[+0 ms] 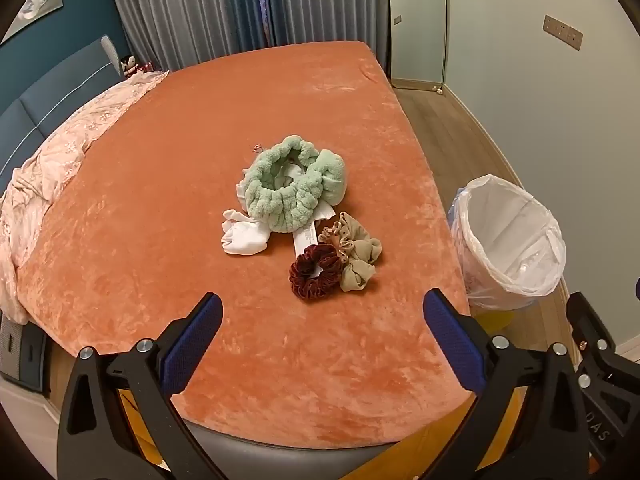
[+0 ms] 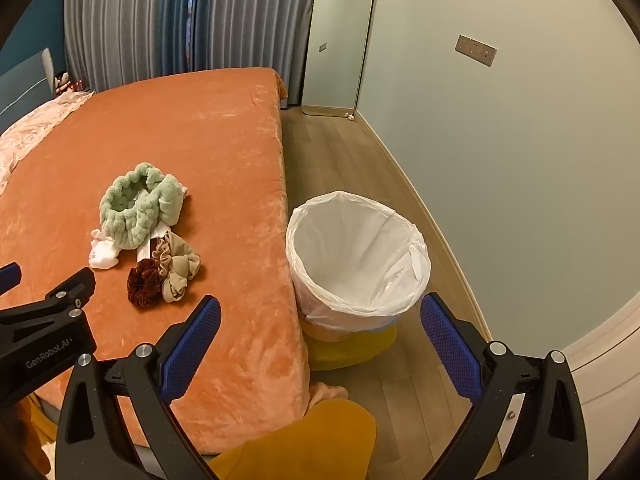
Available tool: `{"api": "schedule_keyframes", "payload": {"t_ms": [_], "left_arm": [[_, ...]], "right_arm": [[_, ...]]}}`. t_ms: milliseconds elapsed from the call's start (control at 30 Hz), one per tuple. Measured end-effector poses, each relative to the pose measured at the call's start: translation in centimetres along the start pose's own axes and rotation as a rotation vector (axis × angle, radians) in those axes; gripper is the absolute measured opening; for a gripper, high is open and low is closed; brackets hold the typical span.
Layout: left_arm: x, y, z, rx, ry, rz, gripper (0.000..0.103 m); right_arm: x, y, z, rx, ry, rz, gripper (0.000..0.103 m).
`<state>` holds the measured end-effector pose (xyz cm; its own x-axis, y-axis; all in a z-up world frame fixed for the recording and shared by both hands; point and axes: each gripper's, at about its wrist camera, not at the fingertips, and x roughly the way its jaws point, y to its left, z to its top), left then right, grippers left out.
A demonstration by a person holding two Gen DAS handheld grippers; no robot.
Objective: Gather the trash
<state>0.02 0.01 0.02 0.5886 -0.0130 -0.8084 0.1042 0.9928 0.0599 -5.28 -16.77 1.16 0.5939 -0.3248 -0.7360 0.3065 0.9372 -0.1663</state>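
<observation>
A bedroom is showing in both wrist views: grey curtains (image 1: 224, 8) are hanging at the far end, a mirror (image 2: 340, 40) is leaning against the pale wall, and a bed (image 1: 200, 128) under an orange plush cover is filling the middle.

A small heap is lying mid-bed. A fluffy green headband (image 1: 294, 188) is sitting on top of crumpled white tissue (image 1: 242, 236) and a white paper strip (image 1: 304, 238). Just in front of it, a dark red velvet scrunchie (image 1: 314, 272) is touching a beige scrunchie (image 1: 356, 258).

A bin (image 2: 356, 256) lined with a white bag is standing on the wood floor, tight against the bed's side, and it is looking empty.

The left tongs (image 1: 322, 312) are hanging over the near part of the bed, spread wide and holding nothing; the heap is lying ahead of them, the red scrunchie nearest. The right tongs (image 2: 320, 316) are likewise gaping and empty, pointing down over the bed's edge with the bin directly ahead.

Judging by the empty bin, collecting is only beginning. The trash looks to be the tissue and paper, not the hair things. The next move is probably calling for the left tongs to reach forward and pinch the exposed tissue at the heap's left, without dragging the headband resting on it.
</observation>
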Motion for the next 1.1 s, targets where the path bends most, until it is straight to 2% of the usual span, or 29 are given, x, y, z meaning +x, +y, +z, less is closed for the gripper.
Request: {"api": "schedule_keyframes", "payload": {"t_ms": [333,467,1100], "left_arm": [[-0.8,-0.5,0.5,0.005,-0.013,-0.003,0.096],[-1.4,-0.3,-0.2,0.007,-0.041,0.0,0.096],[-1.9,-0.3,0.1,-0.003,-0.06,0.001,0.096]], "right_arm": [[-0.6,-0.4,-0.2,0.001,-0.013,-0.004,0.096],[-0.7,-0.1,-0.3,-0.001,-0.018,-0.004,0.096],[-1.3,-0.1,0.3,-0.009,-0.014,-0.004,0.096]]}}
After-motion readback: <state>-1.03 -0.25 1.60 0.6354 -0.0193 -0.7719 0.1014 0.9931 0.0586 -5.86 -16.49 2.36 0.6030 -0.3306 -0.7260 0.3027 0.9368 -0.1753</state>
